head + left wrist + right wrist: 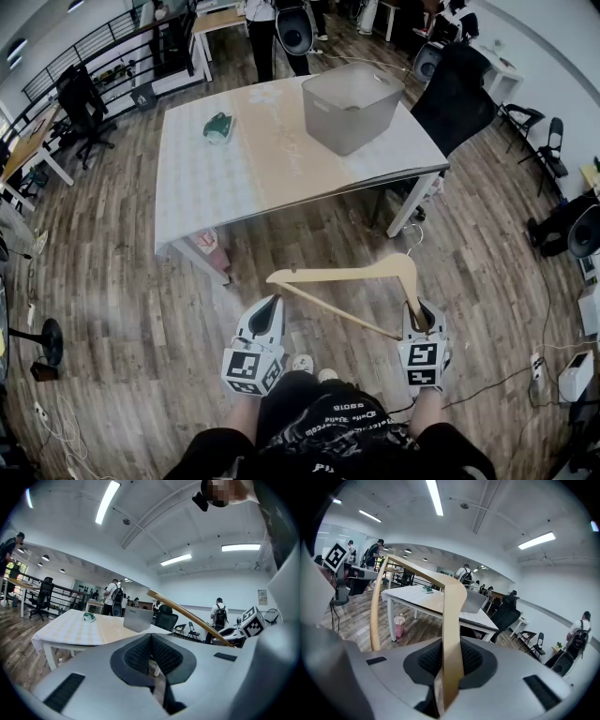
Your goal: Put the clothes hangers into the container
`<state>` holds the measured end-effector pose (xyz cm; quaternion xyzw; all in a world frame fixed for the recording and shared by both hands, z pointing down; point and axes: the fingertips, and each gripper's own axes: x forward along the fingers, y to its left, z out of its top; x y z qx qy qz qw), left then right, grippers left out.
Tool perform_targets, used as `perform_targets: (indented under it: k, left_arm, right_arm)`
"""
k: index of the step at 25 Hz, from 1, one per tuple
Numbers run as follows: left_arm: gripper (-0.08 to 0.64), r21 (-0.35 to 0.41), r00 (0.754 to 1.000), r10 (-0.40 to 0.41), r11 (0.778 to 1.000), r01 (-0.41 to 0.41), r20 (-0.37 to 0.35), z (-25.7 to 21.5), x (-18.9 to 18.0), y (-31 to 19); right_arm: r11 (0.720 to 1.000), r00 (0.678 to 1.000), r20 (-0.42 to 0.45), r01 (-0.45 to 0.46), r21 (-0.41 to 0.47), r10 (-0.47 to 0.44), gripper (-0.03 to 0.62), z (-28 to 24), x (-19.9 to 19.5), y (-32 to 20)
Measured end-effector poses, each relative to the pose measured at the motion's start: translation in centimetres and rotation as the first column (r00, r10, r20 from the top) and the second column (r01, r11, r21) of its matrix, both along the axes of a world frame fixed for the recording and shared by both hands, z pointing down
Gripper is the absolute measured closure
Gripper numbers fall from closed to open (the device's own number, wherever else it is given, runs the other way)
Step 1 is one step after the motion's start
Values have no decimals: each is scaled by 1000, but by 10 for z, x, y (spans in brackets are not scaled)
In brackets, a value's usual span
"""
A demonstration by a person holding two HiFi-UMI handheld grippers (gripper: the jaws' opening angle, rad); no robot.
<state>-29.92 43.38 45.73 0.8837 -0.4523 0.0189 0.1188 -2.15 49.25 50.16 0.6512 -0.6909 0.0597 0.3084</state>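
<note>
A pale wooden clothes hanger (349,276) hangs in the air in front of me, above the floor. My right gripper (418,317) is shut on one arm of the hanger (451,634), whose wood runs up between the pads. My left gripper (273,306) is shut with nothing between its pads (151,654); the hanger's bar (187,616) passes beside it, to its right. The grey plastic container (351,105) stands on the right part of the white table (244,178), well ahead of both grippers.
A green object (218,127) lies on the table's left part. A black office chair (454,98) stands at the table's right end. A pink bin (206,243) sits under the near left corner. People stand beyond the table. Cables trail on the wooden floor at right.
</note>
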Motion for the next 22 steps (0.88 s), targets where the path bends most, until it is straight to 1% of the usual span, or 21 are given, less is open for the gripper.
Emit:
perform_targets:
  k: [4,10,15,22]
  left_arm:
    - [540,13,1000,-3,1000,3,-6,-6,12,15]
    - [540,15,1000,2,1000,-2,-5,-7,15,25]
    - [540,18,1000,24,1000,-23,-12,-4,17,16]
    - [540,32,998,53,998,-52,-25,-1,6,-6]
  right_arm:
    - [1000,1000,-23,3,-5,-3,523,-4,12,13]
    - [1000,1000,-29,-11,-6,11,523,-4,17,25]
    - [1000,999,-35,-1,-6,1,522,-3,13,19]
    - [999,999,-37,-31,22,32,520,-5,1,0]
